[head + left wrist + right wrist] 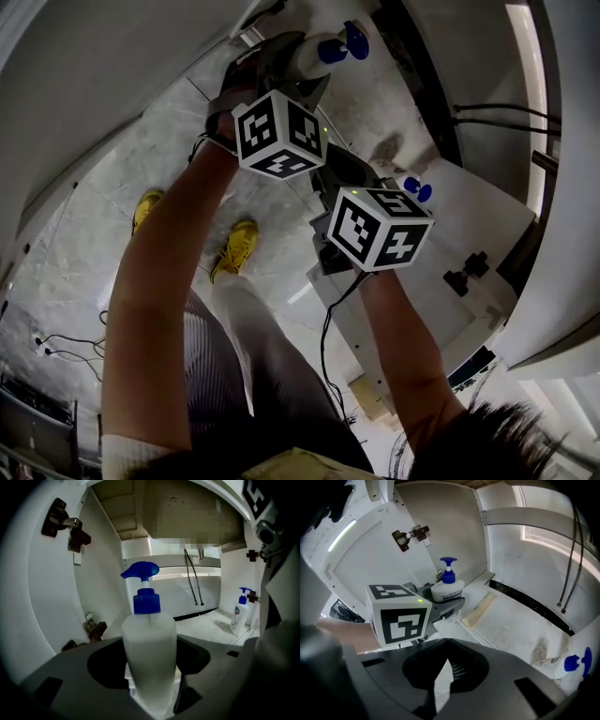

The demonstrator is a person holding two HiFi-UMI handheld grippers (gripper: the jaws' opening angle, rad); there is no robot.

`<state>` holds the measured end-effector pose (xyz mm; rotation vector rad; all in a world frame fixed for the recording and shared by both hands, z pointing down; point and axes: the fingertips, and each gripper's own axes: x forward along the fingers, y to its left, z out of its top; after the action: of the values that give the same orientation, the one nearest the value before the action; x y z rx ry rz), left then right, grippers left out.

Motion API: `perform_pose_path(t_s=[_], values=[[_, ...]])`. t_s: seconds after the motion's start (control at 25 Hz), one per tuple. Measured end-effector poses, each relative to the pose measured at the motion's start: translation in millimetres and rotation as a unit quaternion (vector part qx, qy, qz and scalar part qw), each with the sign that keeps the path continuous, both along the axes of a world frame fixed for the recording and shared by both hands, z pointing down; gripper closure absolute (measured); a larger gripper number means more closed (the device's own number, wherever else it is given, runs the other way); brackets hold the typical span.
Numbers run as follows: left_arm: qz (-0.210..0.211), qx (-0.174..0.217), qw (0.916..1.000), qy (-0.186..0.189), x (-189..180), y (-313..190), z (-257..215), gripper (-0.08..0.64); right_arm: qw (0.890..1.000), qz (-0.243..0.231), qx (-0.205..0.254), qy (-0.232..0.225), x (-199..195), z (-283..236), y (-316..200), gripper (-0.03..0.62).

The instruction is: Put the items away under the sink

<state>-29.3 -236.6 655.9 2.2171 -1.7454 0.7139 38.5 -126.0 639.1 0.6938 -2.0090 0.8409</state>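
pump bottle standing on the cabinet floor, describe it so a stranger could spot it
Inside the open under-sink cabinet, look on the white floor right of the two hoses hanging at the back. The pump bottle stands upright there, white with a blue pump. The other blue-pumped bottle is clamped in the left gripper; this one stands free.

All views are bent by fisheye distortion, with darkened corners. Glare is seen upper right in the head view. The bottle (149, 658) is blurred.

Frosted-white bottle (149, 663) — blue pump (142, 570)
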Motion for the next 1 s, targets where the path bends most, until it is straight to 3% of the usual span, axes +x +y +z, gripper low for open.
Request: perform_pose_path(t_s=[0.28, 0.56, 1.0], values=[[-0.028, 0.029, 0.9992, -0.004, -3.7, -19.4, 5.0, 0.256, 1.0, 0.002, 0.01, 0.004, 4.4, 3.9, -5.2, 0.566], [-0.01, 0.054, 0.998, -0.03, 3.0, -31.8, 15.9, 0.258, 1.0, 0.005, 0.019, -0.002, 4.2, 5.3, -9.7, 0.566], [-0.018, 0.104, 0.9941, -0.026, 4.9, -43.8, 12.9, 0.259, 1.0, 0.01, 0.028, -0.003, 13.6, 10.8, -9.4, 0.567]])
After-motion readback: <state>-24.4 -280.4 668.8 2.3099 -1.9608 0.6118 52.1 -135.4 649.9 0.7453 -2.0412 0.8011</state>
